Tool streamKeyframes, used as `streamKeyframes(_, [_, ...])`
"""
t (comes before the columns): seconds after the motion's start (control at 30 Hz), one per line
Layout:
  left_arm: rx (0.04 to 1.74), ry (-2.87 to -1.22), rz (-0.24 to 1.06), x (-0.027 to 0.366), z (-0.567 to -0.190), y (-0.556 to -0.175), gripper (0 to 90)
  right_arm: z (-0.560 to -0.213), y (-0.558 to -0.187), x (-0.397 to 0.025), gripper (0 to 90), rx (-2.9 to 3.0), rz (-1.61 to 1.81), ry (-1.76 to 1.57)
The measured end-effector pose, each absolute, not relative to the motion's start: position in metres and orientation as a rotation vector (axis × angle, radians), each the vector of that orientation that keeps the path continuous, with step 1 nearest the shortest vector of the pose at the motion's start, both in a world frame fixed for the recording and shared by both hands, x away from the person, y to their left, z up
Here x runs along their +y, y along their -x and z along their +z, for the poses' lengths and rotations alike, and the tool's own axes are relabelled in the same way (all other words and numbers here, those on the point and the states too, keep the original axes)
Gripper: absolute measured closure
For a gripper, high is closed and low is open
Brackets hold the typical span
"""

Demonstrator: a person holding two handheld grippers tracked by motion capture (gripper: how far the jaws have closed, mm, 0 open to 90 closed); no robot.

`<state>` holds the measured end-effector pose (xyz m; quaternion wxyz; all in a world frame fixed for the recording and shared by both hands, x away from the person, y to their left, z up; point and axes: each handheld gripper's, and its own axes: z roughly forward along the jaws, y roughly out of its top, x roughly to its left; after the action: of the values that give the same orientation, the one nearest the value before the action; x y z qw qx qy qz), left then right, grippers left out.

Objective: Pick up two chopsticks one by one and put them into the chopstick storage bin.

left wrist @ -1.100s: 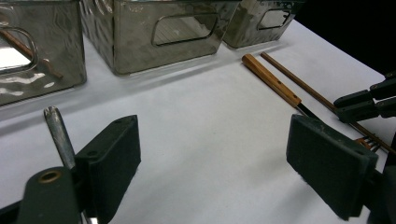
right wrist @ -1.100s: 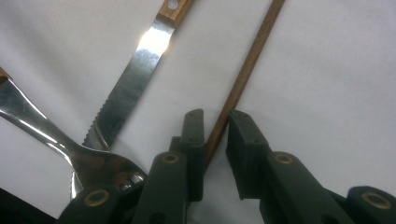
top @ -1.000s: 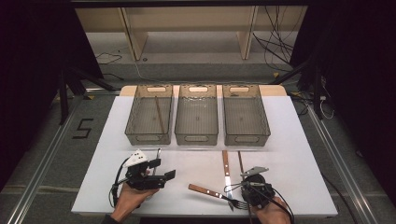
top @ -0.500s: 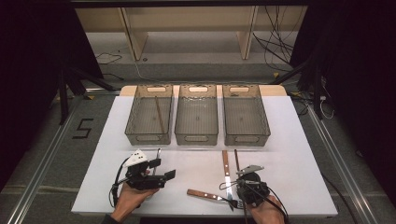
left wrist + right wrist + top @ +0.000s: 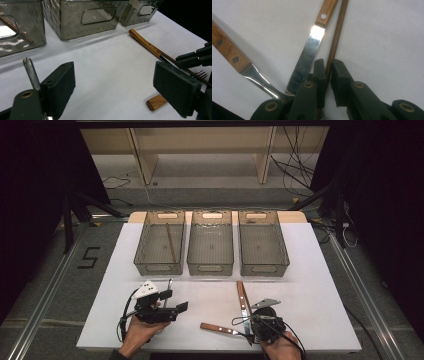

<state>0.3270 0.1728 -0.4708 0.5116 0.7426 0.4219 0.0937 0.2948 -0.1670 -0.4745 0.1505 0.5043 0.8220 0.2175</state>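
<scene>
Right tongs (image 5: pixel 327 72) closed narrowly around a thin brown chopstick (image 5: pixel 337 35), pads pressing its lower end, low on the white worktop (image 5: pixel 320 285) close to the near edge. Just left of the chopstick, nearly parallel and almost touching, a wood-handled knife (image 5: pixel 308 56) with serrated blade pointing toward the tongs. Farther left a wood-handled fork (image 5: pixel 230 56), its metal neck running under the tongs, tines hidden there.

Left tongs (image 5: pixel 115 92) spread wide, holding nothing, hovering over bare worktop at the near left. Beside the left pad, a slim metal utensil handle (image 5: pixel 31 73) lying flat; hard to tell which kind of utensil.

Across the far half, three smoky transparent bins side by side: left bin (image 5: pixel 159 244) holding one brown stick leaning along its floor, middle bin (image 5: pixel 211 242) and right bin (image 5: pixel 262 242) with bare floors. Broad open band of worktop between bin fronts and both tongs; wide free margin on the far right side, less on the near edge where the hands sit.

On the floor left of the worktop, a large marking reading "5" (image 5: pixel 89 257). No brand names legible on bins or cutlery
</scene>
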Motion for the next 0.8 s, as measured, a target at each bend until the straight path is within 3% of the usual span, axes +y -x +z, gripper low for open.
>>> streamKeyframes(0.8, [1.02,-1.795,0.213,0.172,-0.472,-0.328,17.6,-0.465,-0.315,-0.189,85.2,2.329,0.641,-1.542])
